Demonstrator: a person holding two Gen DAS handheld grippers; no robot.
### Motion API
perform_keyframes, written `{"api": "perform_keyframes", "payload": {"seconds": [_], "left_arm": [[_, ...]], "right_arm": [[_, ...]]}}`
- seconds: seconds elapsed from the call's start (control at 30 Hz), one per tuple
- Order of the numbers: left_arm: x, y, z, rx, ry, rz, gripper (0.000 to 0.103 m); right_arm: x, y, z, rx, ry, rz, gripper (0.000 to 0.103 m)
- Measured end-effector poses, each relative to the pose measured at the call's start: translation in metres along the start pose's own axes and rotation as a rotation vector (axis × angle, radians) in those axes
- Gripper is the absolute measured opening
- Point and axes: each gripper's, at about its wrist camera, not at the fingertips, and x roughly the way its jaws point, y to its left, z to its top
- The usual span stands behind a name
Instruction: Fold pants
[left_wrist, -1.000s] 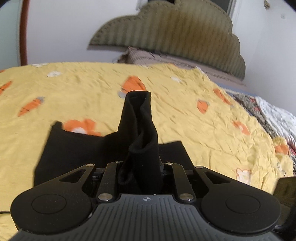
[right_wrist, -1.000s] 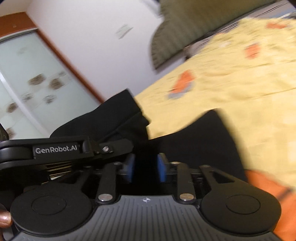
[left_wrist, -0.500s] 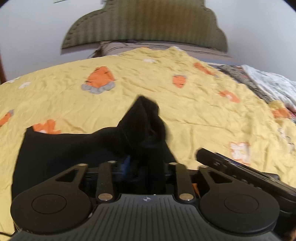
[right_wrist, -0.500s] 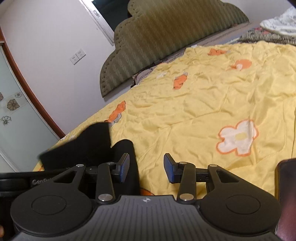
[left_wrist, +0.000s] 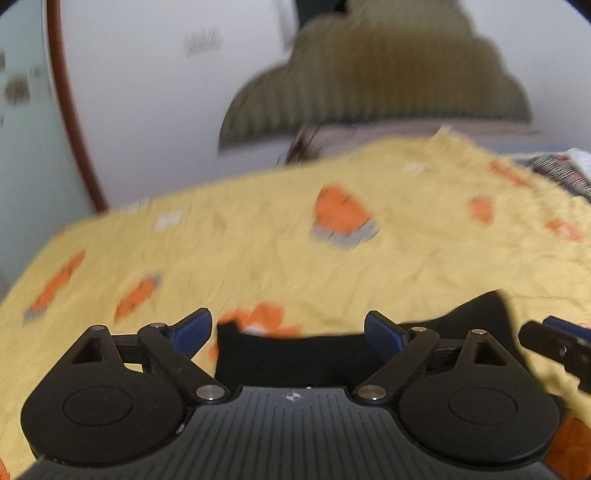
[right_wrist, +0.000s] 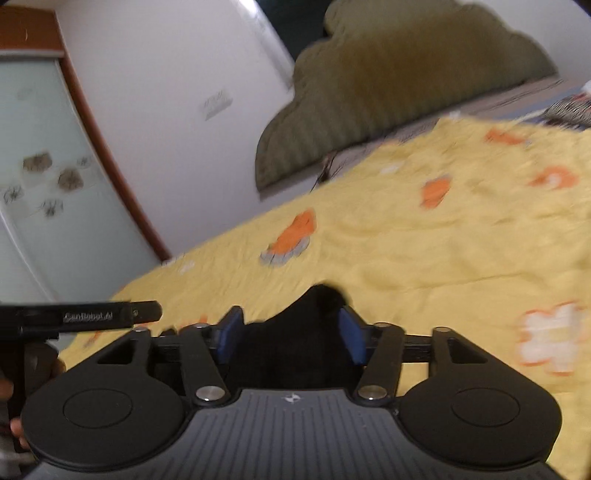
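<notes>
The black pants (left_wrist: 295, 358) lie folded on the yellow bedspread (left_wrist: 258, 251), close under both cameras. My left gripper (left_wrist: 290, 328) hangs just over them. Its jaws are opening wide and its blue pads (left_wrist: 195, 328) stand clear of the cloth. In the right wrist view the pants (right_wrist: 295, 350) rise in a small peak between the fingers of my right gripper (right_wrist: 291, 332). Those jaws are opening too, and no pad visibly presses the cloth. Each gripper shows in the other's view: the right gripper (left_wrist: 554, 343) beside the pants' peak, the left gripper (right_wrist: 92, 315) at the left edge.
An olive padded headboard (left_wrist: 388, 81) stands at the far end of the bed against a white wall. A frosted glass door (right_wrist: 44, 166) with a brown frame is on the left. Striped bedding (left_wrist: 561, 173) is piled at the far right.
My left gripper let go of the raised bunch of pants and spread wide; the cloth now lies low on the bed. My right gripper widened and moved over the pants' edge.
</notes>
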Motion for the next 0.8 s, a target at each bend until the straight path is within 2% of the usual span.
{"api": "perform_keyframes", "payload": {"seconds": [0.07,0.17,0.2,0.27,0.3,0.37,0.53,0.57,0.6,0.67,0.73,0.8], "left_arm": [[0.019,0.006,0.002,-0.008,0.059,-0.034,0.089],[0.042,0.007,-0.002,0.004,0.103,0.028,0.089],[0.047,0.009,-0.004,0.000,0.106,0.053,0.089],[0.059,0.015,-0.008,-0.009,0.113,0.076,0.089],[0.063,0.018,-0.008,-0.024,0.120,0.092,0.089],[0.067,0.024,-0.010,-0.054,0.116,0.119,0.090],[0.085,0.024,-0.015,-0.040,0.138,0.195,0.092],[0.088,0.023,-0.016,-0.034,0.146,0.213,0.091],[0.088,0.023,-0.016,-0.038,0.150,0.217,0.091],[0.080,0.026,-0.016,-0.062,0.135,0.201,0.088],[0.064,0.028,-0.015,-0.075,0.111,0.179,0.089],[0.049,0.029,-0.015,-0.085,0.097,0.137,0.089]], "right_arm": [[0.023,0.000,0.002,0.006,0.050,-0.009,0.058],[0.050,-0.012,0.007,0.101,0.103,0.046,0.058],[0.057,-0.017,0.008,0.131,0.110,0.063,0.045],[0.062,-0.021,0.011,0.130,0.120,0.042,0.017],[0.057,-0.021,0.012,0.110,0.105,0.035,0.011],[0.048,-0.019,0.014,0.069,0.086,0.011,0.009],[0.058,-0.012,0.013,-0.044,0.075,-0.112,0.009],[0.063,-0.014,0.011,-0.038,0.101,-0.125,0.014],[0.064,-0.016,0.011,-0.038,0.115,-0.141,0.026],[0.045,-0.015,0.011,-0.048,0.047,-0.236,0.043],[0.011,-0.011,0.012,-0.103,-0.048,-0.300,0.043],[-0.018,-0.009,0.011,-0.107,-0.077,-0.279,0.044]]}}
